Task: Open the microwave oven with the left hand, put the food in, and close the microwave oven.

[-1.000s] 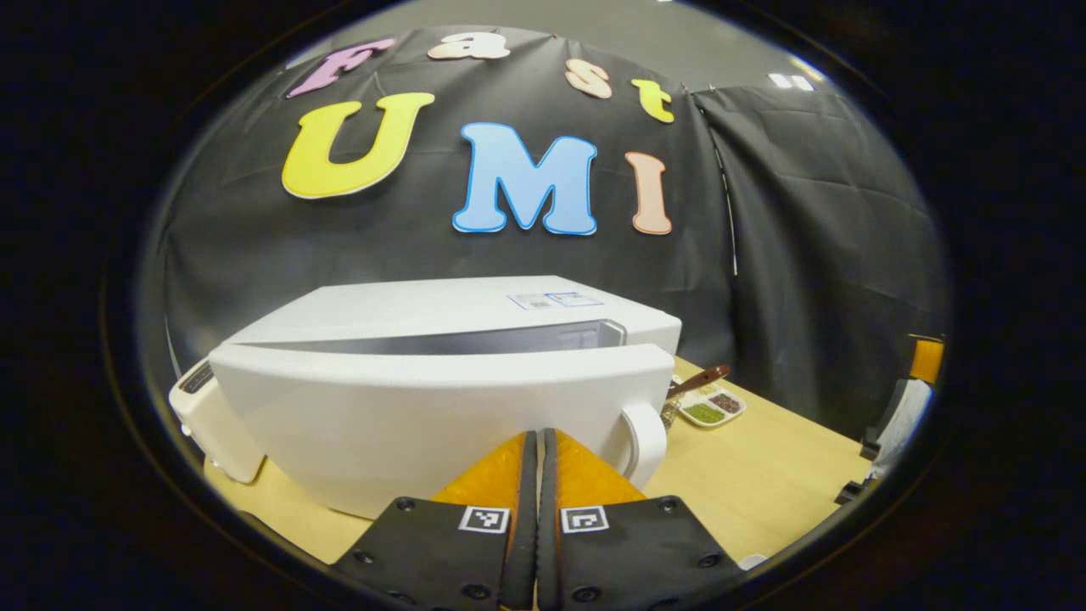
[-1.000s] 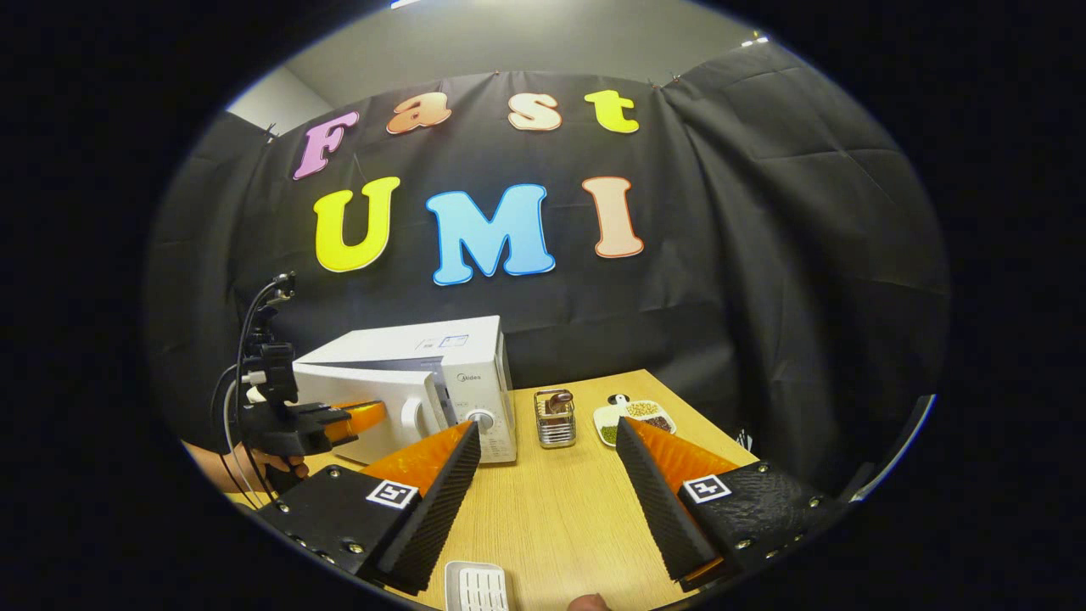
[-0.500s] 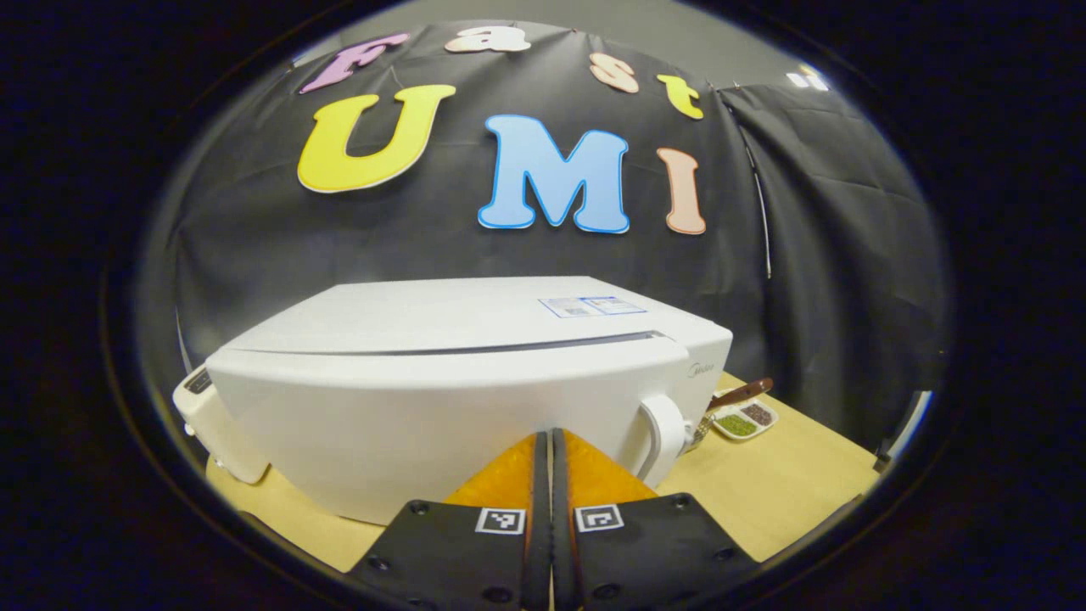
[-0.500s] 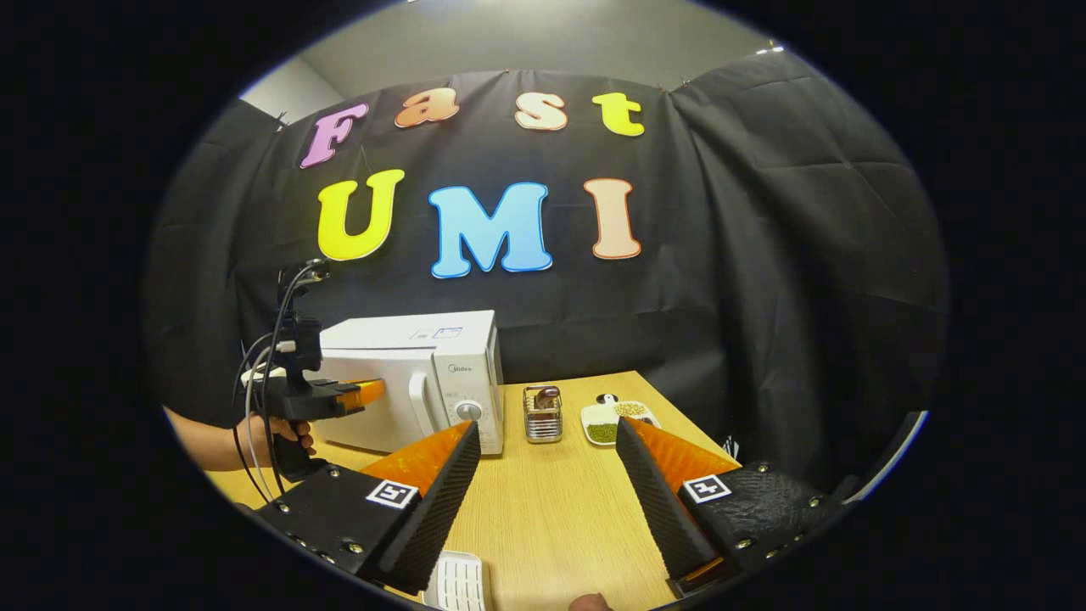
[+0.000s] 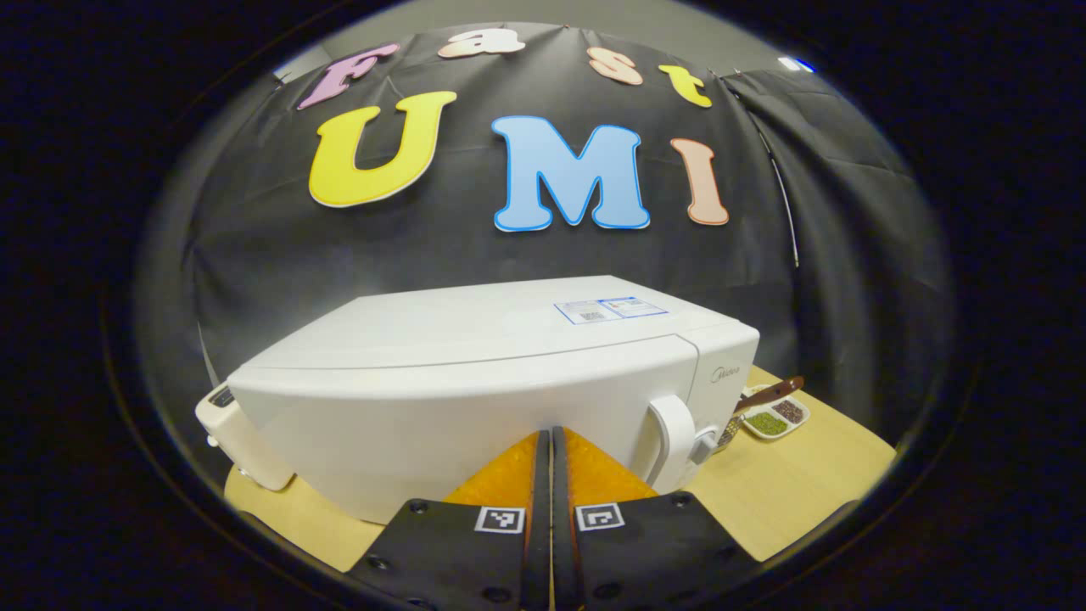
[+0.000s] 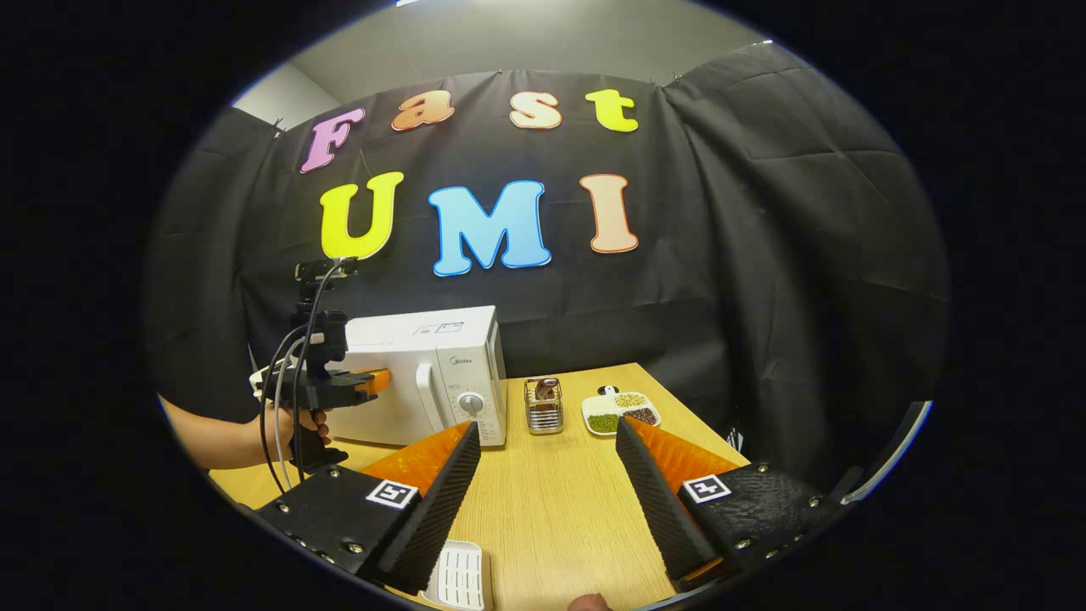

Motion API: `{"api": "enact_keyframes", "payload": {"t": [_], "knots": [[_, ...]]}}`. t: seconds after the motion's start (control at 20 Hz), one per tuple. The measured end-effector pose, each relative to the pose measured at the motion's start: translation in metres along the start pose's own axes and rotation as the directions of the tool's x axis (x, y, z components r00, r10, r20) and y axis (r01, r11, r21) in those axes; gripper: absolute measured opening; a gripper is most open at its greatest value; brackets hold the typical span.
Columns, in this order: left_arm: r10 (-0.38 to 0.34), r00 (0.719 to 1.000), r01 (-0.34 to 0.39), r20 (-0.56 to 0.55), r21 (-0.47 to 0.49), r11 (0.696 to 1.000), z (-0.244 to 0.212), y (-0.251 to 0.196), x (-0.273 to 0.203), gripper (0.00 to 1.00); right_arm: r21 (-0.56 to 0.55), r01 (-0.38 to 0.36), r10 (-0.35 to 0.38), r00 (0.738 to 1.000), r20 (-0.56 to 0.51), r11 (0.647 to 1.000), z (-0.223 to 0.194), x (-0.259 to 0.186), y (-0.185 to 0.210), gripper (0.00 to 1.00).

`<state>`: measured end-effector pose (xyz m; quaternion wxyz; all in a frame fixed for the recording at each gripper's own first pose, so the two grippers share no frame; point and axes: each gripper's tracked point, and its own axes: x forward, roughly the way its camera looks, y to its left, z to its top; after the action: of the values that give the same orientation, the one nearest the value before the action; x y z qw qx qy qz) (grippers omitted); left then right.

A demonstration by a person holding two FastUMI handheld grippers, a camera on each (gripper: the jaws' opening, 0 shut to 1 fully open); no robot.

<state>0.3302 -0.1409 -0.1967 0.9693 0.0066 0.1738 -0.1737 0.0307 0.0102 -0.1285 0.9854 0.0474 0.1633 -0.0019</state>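
- Left gripper view: my left claw [image 5: 550, 462] is pressed together with nothing between its fingers, tips against the front of the microwave [image 5: 475, 373]. I hold it that way, I judge, to use the closed tips as a blunt pusher on the door [image 5: 441, 424].
- The door looks flush with the body, its handle [image 5: 674, 428] just right of my tips. I take the closing step as done or nearly so.
- Past the handle, a dish [image 5: 774, 417] of grains sits on the surface [image 5: 789, 475].
- Right gripper view: my right claw [image 6: 547, 475] is spread wide and holds nothing, hovering low over the surface [image 6: 551, 509], well apart from the microwave [image 6: 428, 378]. I judge it is parked clear of the door.
- This view gives what the left one cannot: the left claw [image 6: 373, 380] from the side, a hand [image 6: 297, 422] on its grip, its tips at the door.
- It also shows the knob [image 6: 465, 406], a wire holder [image 6: 543, 407] and the dish [image 6: 621, 410] beside it, and a white slotted item [image 6: 458, 579] near my fingers.
- The food I cannot see; I assume it is behind the door.
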Motion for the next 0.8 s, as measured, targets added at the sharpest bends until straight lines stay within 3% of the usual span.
{"api": "enact_keyframes", "payload": {"t": [0.1,0.15,0.45,0.55,0.6,0.65,0.7,0.75,0.8], "knots": [[-0.014,0.999,0.014,0.042,-0.005,1.000,0.020,-0.002,-0.017,0.12,-0.001,-0.017,0.017,1.000,0.005,1.000,0.001,-0.001,0.003,0.98],[-0.013,0.998,0.014,0.057,-0.003,1.000,0.024,-0.003,-0.027,0.08,0.001,-0.030,0.030,1.000,0.009,1.000,0.002,-0.002,0.004,0.98],[0.008,0.992,-0.004,0.123,-0.028,1.000,0.047,-0.016,-0.097,0.08,0.003,-0.101,0.101,0.994,0.048,0.995,0.016,-0.010,0.006,0.98],[0.041,0.988,-0.036,0.146,-0.040,0.999,0.053,-0.015,-0.126,0.08,-0.002,-0.109,0.109,0.992,0.064,0.994,0.019,-0.016,0.001,0.98],[0.059,0.986,-0.052,0.156,-0.050,0.997,0.055,-0.015,-0.140,0.12,-0.005,-0.113,0.113,0.991,0.074,0.994,0.020,-0.018,-0.001,0.98],[0.080,0.983,-0.072,0.166,-0.057,0.996,0.056,-0.014,-0.156,0.08,-0.011,-0.123,0.124,0.989,0.081,0.992,0.021,-0.020,0.000,0.98],[0.102,0.979,-0.093,0.178,-0.057,0.994,0.057,-0.013,-0.173,0.12,-0.023,-0.137,0.139,0.986,0.088,0.990,0.019,-0.022,0.001,0.98],[0.123,0.974,-0.115,0.192,-0.051,0.992,0.060,-0.011,-0.192,0.08,-0.037,-0.153,0.156,0.983,0.097,0.987,0.019,-0.023,0.002,0.98],[0.148,0.967,-0.142,0.209,-0.046,0.989,0.063,-0.009,-0.210,0.12,-0.050,-0.171,0.175,0.979,0.100,0.984,0.017,-0.024,0.002,0.98]]}}
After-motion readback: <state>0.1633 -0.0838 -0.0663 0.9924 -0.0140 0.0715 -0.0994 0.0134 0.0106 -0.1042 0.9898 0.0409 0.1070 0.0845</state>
